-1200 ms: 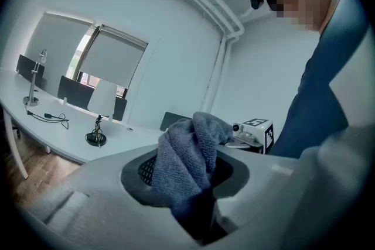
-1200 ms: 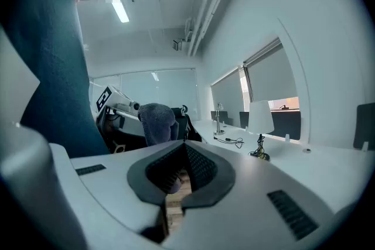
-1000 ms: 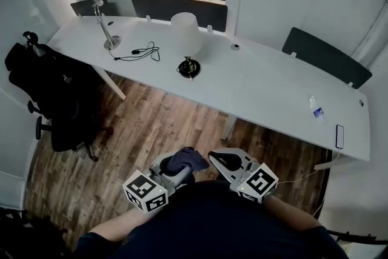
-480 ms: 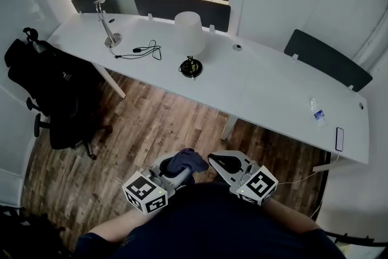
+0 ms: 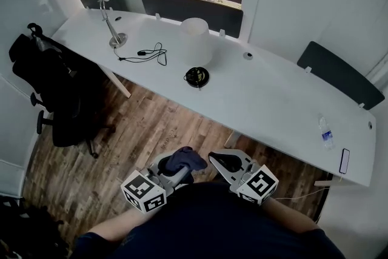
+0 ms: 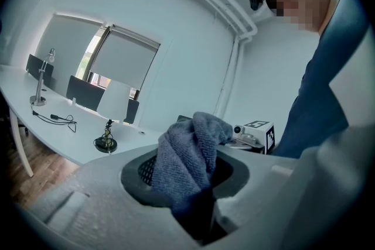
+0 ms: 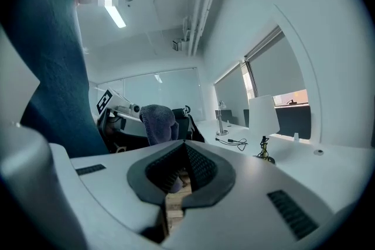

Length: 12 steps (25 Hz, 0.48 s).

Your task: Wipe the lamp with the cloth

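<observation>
Head view: my left gripper [image 5: 180, 169] has fingers clamped on the cloth [image 5: 188, 159]; the right gripper [image 5: 223, 161] has fingers together, empty. The lamp [image 5: 196, 40] stands at upper centre on the surface [image 5: 273, 107], well apart from both. I judge the wiping is not begun.

Right tongs [image 7: 183, 152] closed, empty; lamp [image 7: 262, 115] beyond.

The cloth [image 5: 185, 160] is dusky blue-grey with a fine looped weave. The left gripper [image 5: 180, 165] and right gripper [image 5: 219, 161] have pale grey shells and black ribbed pads, and each carries a cube of black-and-white square markers. The lamp [image 5: 196, 45] has a white shade and black base on the white desk [image 5: 273, 100], the floor [image 5: 151, 130] is mixed brown wood planks, the chair [image 5: 54, 88] black, and the 3 desk screens [image 5: 194, 9] dark grey.
</observation>
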Motion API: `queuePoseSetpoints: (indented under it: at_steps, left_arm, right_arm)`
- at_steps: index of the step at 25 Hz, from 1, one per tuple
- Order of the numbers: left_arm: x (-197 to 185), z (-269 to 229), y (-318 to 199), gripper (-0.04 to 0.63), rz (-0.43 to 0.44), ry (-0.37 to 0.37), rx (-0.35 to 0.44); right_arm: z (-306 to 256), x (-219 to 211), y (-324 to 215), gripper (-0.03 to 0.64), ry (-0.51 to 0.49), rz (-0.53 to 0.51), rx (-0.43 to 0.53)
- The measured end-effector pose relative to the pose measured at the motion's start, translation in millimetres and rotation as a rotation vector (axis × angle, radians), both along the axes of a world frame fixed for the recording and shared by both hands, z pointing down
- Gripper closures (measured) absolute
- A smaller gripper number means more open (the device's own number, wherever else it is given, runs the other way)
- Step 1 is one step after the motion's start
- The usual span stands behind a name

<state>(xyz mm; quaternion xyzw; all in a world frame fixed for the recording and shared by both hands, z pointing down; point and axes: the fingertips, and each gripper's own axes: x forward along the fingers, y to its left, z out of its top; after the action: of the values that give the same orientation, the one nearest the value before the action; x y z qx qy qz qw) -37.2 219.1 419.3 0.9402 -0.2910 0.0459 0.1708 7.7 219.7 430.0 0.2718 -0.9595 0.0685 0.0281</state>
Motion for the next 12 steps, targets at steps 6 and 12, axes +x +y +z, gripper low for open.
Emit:
queuePoseSetpoints:
  at_steps: [6, 12]
  left_arm:
    - [15.5, 1.1, -74.1, 0.463, -0.079, 0.001, -0.024]
    - [36.5, -2.1, -141.6, 0.463, -0.161, -0.017, -0.029]
  right_arm:
    - [0.1, 22.5, -73.6, 0.606, -0.014, -0.046, -0.023]
    - [-0.6, 48.1, -141.5, 0.606, -0.067, -0.090, -0.041]
